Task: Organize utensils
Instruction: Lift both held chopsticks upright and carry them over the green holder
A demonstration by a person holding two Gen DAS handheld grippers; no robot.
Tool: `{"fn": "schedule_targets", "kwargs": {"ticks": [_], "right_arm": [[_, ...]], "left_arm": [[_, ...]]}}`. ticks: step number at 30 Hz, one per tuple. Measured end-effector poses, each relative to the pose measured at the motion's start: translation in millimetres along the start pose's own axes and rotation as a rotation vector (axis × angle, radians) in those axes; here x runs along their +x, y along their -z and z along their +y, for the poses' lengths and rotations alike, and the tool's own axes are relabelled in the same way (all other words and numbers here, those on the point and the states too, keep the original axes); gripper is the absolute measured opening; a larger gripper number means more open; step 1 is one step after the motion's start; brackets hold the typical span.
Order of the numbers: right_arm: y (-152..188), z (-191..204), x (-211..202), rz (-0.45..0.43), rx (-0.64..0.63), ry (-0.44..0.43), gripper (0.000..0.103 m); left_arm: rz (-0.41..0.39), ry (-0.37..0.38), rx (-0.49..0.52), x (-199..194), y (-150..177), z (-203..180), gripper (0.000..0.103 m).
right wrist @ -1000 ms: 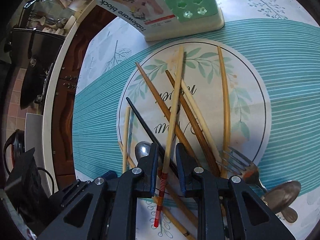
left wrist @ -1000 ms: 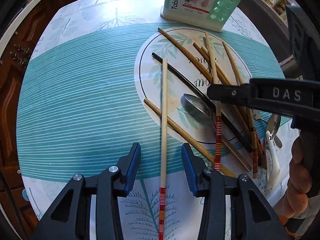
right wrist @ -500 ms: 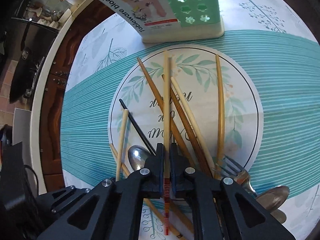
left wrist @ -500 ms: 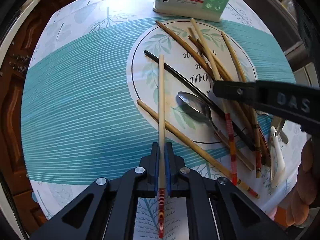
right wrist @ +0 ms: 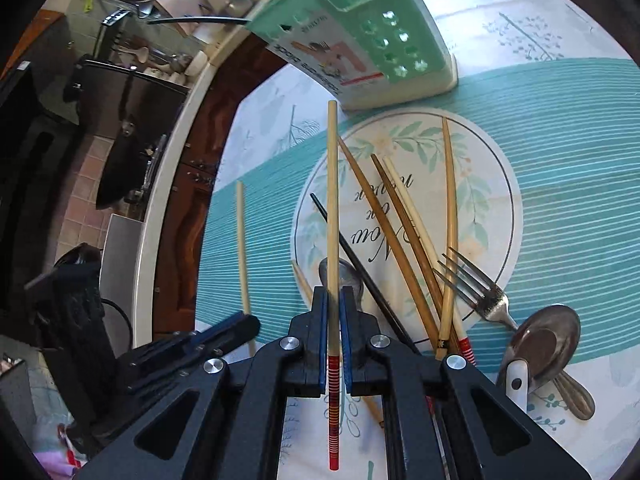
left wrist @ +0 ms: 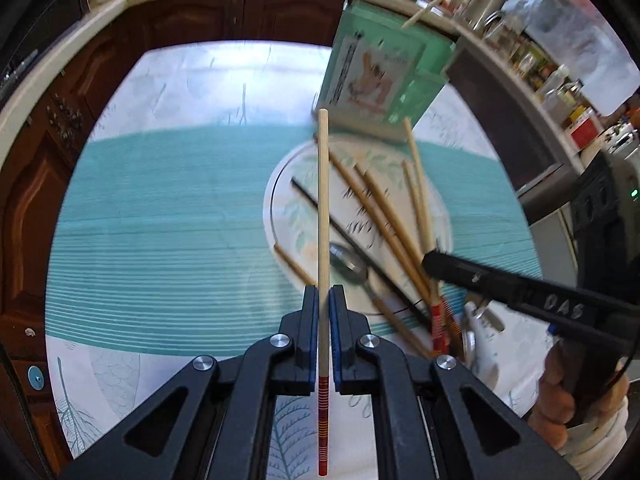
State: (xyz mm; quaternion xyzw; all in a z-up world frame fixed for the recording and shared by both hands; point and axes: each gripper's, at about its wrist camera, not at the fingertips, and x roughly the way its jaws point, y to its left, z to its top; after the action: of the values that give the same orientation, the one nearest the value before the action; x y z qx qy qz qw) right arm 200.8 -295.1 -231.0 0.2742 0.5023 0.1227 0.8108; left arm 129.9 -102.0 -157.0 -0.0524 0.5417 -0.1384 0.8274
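chopstick [left wrist: 323, 216] in left gripper [left wrist: 324, 300], another chopstick [right wrist: 332, 200] in right gripper [right wrist: 333, 300]

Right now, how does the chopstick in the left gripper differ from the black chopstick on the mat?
The pale chopstick is clamped in the left gripper, off the table; the black chopstick lies flat among others. The pale one has a red striped end; the black one is plain dark. Both are long and thin.
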Motion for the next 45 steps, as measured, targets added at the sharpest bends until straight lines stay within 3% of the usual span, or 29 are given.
{"fn": "schedule_targets", "kwargs": {"ticks": [10,14,22,29,34,45], "right_arm": [[14,21,-57,-0.116,-0.113,-0.063,0.006],[3,34,-89,-0.198,-0.167,-0.068,0.006],[-74,77,-143,-0.467,-0.274,-0.006,0.006],[-142,87,-166,-0.741,-0.291,0.012,0.006],[-180,82,-146,-0.846,-0.360,0.046,0.006],[-208,62,-49,-0.853,-0.481,0.080,0.006]], "left_arm": [[-0.209,0.037,0.065,-69,-17,-16,0.003],[-0.286,0.023,0.098,-90,-44,-24,0.003],[-0.491,-0.020,0.141,-120,-137,-46,0.003],[-0.656,-0.021,0.133,-113,-207,-64,0.003],[-0.728,-0.033,0.108,-84,-237,-66,0.003],[-0.805,-0.046,0.134,-26,-252,-48,0.003]]}}
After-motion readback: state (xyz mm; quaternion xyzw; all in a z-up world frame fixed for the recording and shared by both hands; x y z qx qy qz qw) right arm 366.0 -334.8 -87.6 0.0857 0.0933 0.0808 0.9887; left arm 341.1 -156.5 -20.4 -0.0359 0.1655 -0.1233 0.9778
